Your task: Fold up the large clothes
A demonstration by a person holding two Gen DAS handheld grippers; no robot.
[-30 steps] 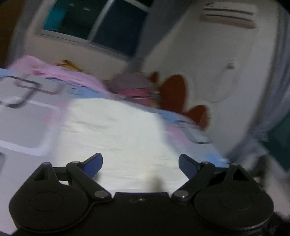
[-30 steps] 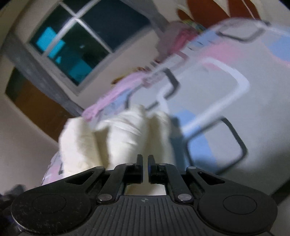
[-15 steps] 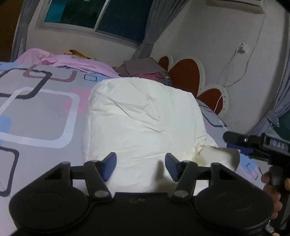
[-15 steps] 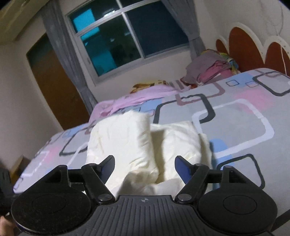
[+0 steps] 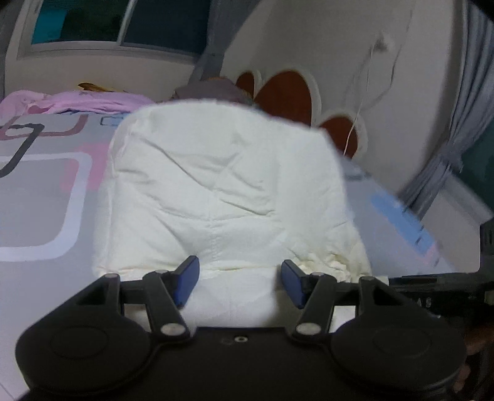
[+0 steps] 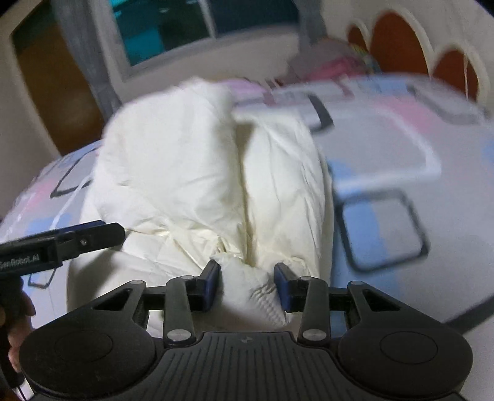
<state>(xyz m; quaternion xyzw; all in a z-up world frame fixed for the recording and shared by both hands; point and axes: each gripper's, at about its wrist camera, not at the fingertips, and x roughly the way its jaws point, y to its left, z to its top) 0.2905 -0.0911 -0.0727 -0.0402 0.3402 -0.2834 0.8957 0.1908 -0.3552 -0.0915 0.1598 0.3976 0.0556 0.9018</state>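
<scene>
Dim indoor light; dark night window (image 6: pixel 173 27); motion blur smears both views, fisheye bending darkens the corners.

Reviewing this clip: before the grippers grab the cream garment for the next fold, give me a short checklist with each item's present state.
1. Cream garment lies on the bed: ok.
2. Left gripper open, over the garment's near edge, pads not pressing: ok.
3. Right gripper closing around a bunched ribbed piece of the garment; pads not yet pressing it: not ok.
4. Both grippers at the same end of the garment: ok.
5. Fabric flat before folding: not ok, creased and bunched.
6. Layers caught by the right gripper: cannot tell.
</scene>
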